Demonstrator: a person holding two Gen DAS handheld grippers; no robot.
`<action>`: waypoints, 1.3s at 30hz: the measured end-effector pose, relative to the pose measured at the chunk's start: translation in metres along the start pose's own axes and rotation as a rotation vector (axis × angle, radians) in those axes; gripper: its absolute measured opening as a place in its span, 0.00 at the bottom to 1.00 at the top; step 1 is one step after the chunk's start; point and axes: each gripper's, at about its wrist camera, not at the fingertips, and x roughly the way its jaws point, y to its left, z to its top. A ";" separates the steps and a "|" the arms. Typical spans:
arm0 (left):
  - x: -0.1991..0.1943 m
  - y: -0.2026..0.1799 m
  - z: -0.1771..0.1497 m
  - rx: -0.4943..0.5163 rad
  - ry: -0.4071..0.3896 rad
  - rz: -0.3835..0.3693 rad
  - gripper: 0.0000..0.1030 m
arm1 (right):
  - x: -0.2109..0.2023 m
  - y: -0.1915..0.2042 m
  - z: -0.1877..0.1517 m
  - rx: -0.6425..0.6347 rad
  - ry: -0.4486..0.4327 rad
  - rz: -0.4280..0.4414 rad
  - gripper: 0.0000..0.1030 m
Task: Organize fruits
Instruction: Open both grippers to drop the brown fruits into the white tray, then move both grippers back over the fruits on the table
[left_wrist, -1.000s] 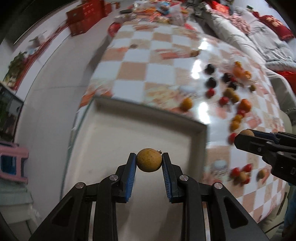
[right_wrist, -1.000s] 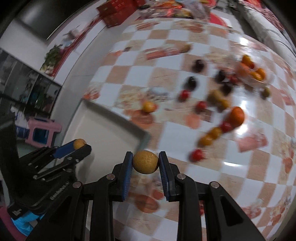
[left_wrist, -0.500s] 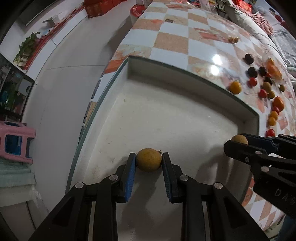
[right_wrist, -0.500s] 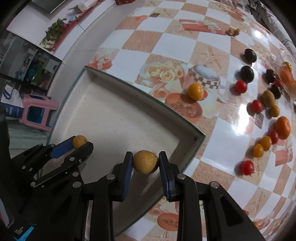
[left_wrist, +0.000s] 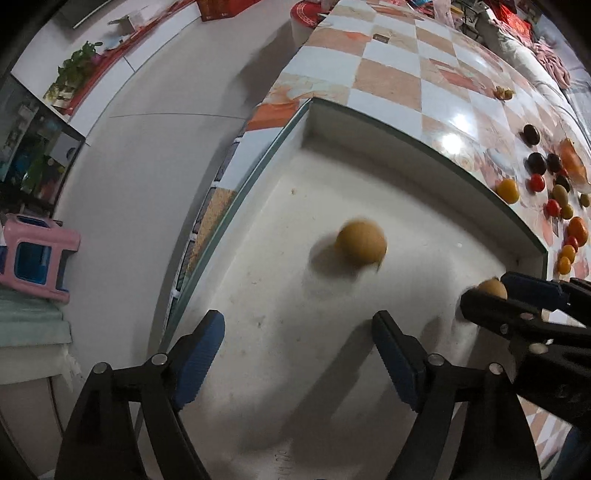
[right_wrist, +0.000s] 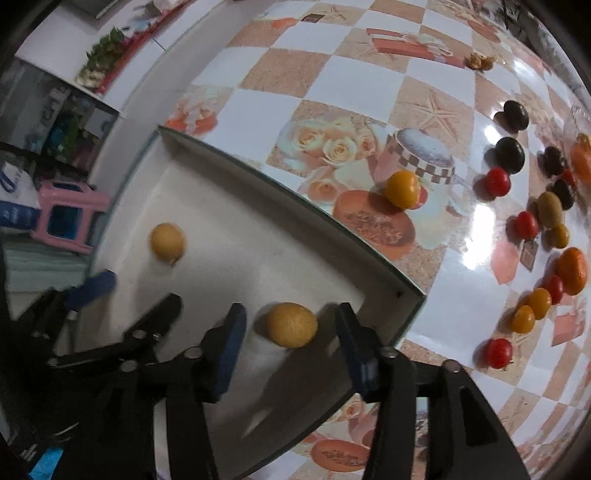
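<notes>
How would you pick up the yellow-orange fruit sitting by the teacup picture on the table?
Grab the yellow-orange fruit around its widest middle, coming straight down from above. It is round, so fingers placed off-centre would probably slip. It sits apart from the red fruit, leaving room on both sides for open fingers.

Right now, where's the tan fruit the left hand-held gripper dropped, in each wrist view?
Left wrist: tan fruit blurred, mid-frame on the white tray floor, ahead of the open left hand-held gripper.
Right wrist: same fruit at left-centre, on the tray floor.
Shared landmark: the white tray's green-edged corner.
</notes>
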 end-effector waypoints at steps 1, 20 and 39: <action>-0.001 0.001 -0.002 0.011 0.002 -0.002 0.80 | -0.006 -0.003 -0.001 0.002 -0.006 0.014 0.71; -0.053 -0.062 -0.046 0.247 0.029 0.008 0.81 | -0.091 -0.068 -0.058 0.136 -0.126 0.006 0.87; -0.059 -0.202 -0.099 0.592 0.058 -0.091 0.81 | -0.098 -0.218 -0.200 0.464 -0.015 -0.132 0.87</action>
